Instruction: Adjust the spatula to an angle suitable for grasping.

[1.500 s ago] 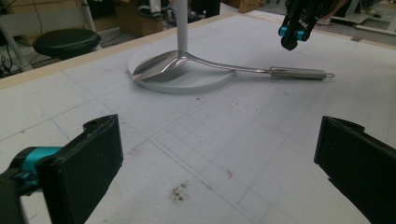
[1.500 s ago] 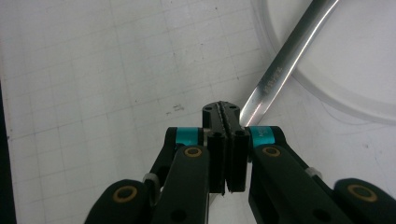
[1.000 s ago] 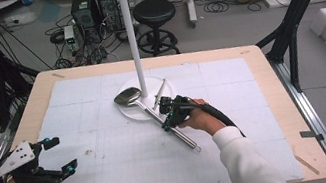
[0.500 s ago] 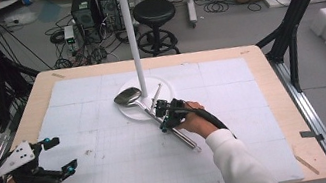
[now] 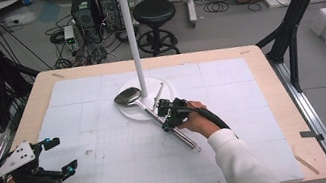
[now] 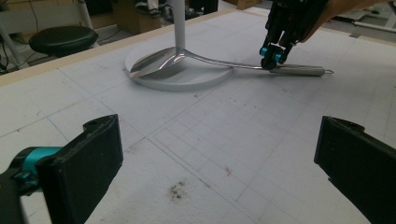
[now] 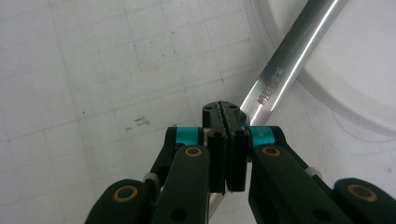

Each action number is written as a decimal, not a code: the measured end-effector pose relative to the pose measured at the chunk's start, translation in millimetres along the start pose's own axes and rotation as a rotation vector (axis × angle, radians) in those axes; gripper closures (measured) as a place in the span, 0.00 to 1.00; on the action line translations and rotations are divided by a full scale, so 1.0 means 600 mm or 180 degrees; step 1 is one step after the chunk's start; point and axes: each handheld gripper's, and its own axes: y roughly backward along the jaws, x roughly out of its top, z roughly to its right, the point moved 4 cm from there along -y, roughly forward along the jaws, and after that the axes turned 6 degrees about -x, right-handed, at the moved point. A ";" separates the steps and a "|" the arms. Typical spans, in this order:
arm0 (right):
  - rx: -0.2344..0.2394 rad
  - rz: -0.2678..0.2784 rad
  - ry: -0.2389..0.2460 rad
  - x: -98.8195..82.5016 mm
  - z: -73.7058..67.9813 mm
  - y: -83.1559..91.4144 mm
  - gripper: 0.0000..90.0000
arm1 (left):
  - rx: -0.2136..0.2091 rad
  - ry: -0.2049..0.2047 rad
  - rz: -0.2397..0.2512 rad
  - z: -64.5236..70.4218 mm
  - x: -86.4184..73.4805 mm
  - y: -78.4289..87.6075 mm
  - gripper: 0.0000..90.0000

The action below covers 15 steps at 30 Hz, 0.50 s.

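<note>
1. Lighting — even, bright overhead; shadows soft and faint on the white table (image 5: 116,181).
2. Glare — bright streak along the ladle (image 7: 299,51) handle.
3. Focus — near black jaws blurred in the left gripper view; the high view mildly soft.

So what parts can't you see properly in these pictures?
- Ladle handle under the right gripper: covered by the shut jaws in the right gripper view, so whether they pinch it or just rest on it is unclear.
- Ladle bowl: cut off by the top edge in the right gripper view.
- Stand top: cut off in the left gripper view.
- Small rod on the base: too small in the high view to identify.
</note>
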 end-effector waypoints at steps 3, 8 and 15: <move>0.0022 -0.0010 -0.0055 -0.004 -0.001 0.001 1.00 | -0.0002 0.0001 -0.0003 0.001 0.000 -0.001 0.02; 0.0024 -0.0044 -0.0023 -0.007 0.000 0.003 1.00 | -0.0002 -0.0004 -0.0002 0.001 0.000 0.000 0.02; 0.0017 -0.0150 -0.0049 -0.023 0.004 0.011 1.00 | -0.0002 -0.0007 -0.0010 0.001 0.000 0.000 0.02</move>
